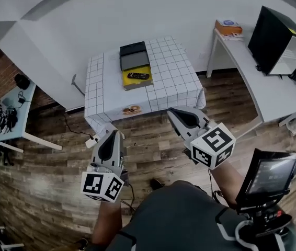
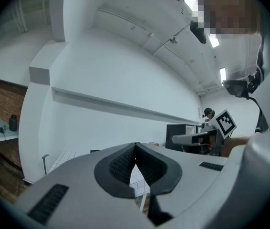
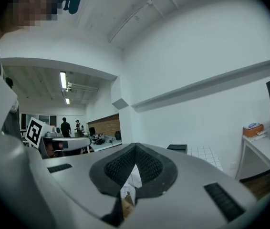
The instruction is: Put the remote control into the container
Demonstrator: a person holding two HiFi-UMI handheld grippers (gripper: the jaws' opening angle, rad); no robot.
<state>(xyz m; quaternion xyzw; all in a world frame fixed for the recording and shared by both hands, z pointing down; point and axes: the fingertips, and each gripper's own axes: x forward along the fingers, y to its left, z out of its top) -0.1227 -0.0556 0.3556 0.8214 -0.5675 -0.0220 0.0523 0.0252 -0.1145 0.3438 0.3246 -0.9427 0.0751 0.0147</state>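
A black remote control [image 1: 138, 76] lies on a yellow pad [image 1: 136, 78] on the checkered table [image 1: 174, 72]. Just behind it stands a dark open container [image 1: 134, 56], which also shows in the right gripper view as a dark container [image 3: 177, 148]. Both grippers hang over the wooden floor, well short of the table. My left gripper [image 1: 110, 135] is shut and holds nothing; its pads meet at the tip of the left gripper [image 2: 135, 146]. At the right, my right gripper [image 1: 174, 112] is shut and empty too, the tips of the right gripper [image 3: 135, 147] touching.
A round patterned thing [image 1: 132, 109] lies near the table's front edge. A white desk [image 1: 273, 88] at the right carries a black box [image 1: 276, 35] and an orange box [image 1: 228, 26]. A small cluttered table [image 1: 9, 119] stands at the left. A screen device [image 1: 268, 174] sits by my right arm.
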